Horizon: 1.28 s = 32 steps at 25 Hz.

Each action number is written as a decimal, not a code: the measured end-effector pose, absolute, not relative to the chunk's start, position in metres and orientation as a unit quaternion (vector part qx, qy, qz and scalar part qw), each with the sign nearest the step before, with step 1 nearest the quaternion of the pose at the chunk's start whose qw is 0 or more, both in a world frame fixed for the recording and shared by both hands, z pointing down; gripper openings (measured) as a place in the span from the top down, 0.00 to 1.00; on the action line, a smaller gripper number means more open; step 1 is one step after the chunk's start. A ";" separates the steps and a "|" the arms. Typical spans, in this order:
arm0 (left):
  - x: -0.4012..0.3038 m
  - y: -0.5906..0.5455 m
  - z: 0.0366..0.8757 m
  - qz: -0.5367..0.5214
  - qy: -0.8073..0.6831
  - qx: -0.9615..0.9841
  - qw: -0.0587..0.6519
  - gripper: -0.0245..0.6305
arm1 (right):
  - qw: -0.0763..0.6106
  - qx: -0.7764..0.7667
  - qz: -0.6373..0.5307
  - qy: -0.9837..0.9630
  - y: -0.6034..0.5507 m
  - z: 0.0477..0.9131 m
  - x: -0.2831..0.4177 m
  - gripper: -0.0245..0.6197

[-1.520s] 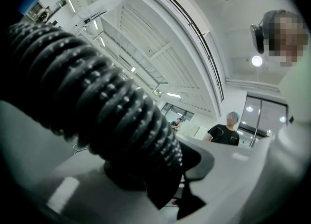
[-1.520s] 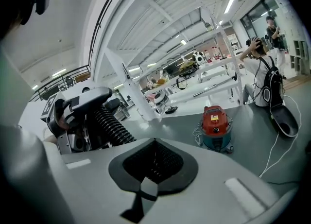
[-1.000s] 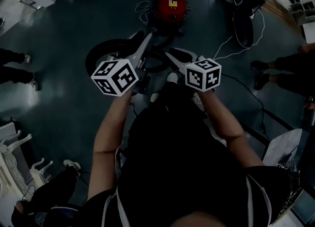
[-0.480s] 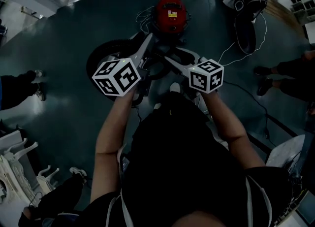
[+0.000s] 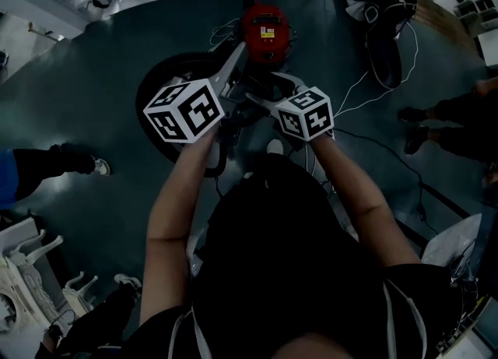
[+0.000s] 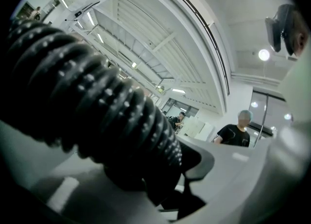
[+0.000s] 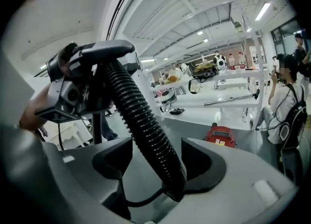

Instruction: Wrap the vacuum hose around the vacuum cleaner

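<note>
black ribbed hose (image 6: 97,121) clamped in left claw (image 6: 163,169); right claw (image 7: 155,164), just opened wide, straddles it

Your head camera looks steeply down onto the dark floor (image 5: 93,116), with the red vacuum cleaner (image 5: 266,32) at its far edge. The left gripper view sits right against the hose (image 6: 97,116) and tilts up toward the ceiling (image 6: 160,33). The right gripper view faces across the room. It shares the hose (image 7: 146,130) and vacuum cleaner (image 7: 221,136) with the head view.
</note>
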<state>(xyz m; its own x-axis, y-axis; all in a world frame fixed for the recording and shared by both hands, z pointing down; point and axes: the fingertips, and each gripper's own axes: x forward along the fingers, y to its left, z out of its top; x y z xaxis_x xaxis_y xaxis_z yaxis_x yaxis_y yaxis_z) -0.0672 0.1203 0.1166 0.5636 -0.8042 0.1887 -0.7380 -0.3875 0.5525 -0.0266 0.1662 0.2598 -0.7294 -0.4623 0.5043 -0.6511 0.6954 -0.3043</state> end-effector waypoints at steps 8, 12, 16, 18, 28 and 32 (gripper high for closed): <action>-0.057 0.098 0.096 -0.064 -0.450 0.838 0.301 0.72 | 0.243 0.337 0.166 -0.894 0.127 0.257 -0.016 0.62; -0.060 0.084 0.090 -0.096 -0.446 0.834 0.310 0.71 | 0.248 0.337 0.167 -0.893 0.114 0.243 -0.004 0.63; -0.051 0.072 0.086 -0.102 -0.434 0.845 0.294 0.65 | 0.239 0.350 0.158 -0.892 0.095 0.225 0.016 0.64; -0.046 0.063 0.084 -0.104 -0.429 0.850 0.289 0.64 | 0.234 0.356 0.156 -0.891 0.084 0.217 0.024 0.64; -0.020 0.034 0.089 -0.083 -0.415 0.871 0.248 0.57 | 0.225 0.349 0.159 -0.896 0.038 0.191 0.056 0.65; -0.012 0.025 0.085 -0.088 -0.404 0.879 0.239 0.56 | 0.231 0.346 0.158 -0.896 0.024 0.178 0.065 0.65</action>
